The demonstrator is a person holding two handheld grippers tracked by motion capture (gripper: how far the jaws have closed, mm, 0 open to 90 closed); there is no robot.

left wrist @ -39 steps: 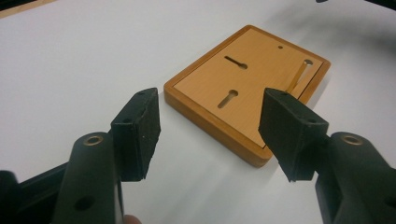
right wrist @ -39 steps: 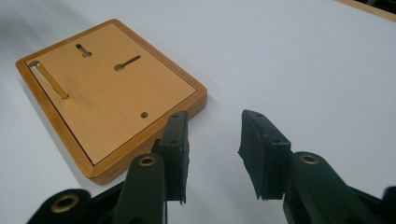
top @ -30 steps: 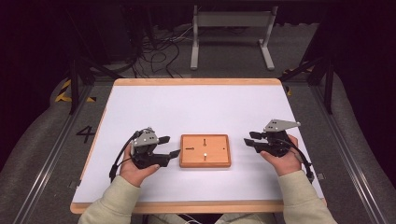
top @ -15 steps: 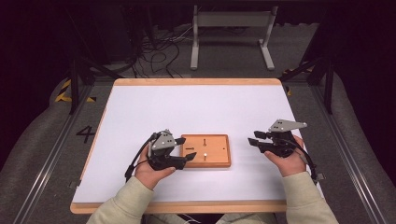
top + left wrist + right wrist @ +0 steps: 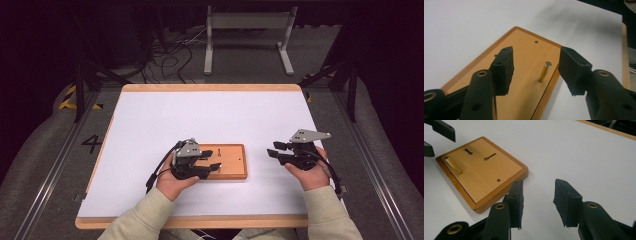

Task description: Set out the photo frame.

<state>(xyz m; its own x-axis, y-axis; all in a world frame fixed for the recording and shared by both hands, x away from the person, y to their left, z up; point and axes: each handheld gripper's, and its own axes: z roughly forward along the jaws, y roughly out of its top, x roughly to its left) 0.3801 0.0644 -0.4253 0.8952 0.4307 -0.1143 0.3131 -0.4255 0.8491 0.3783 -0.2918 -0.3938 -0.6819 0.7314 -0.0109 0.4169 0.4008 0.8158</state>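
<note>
Left gripper view: open left tool [image 5: 535, 71] straddles brass pin [image 5: 545, 71], untouched.

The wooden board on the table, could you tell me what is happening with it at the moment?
A person holds a gripper in each hand. The left gripper sits open over the wooden board, its jaws either side of a small upright brass peg without touching it. The right gripper waits open over the white tabletop, beside the board.

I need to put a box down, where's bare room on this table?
The far half of the white table, beyond the wooden board, is bare. Crowded: the left gripper over the board's left end by its brass pin. The right gripper hovers right of the board.
</note>
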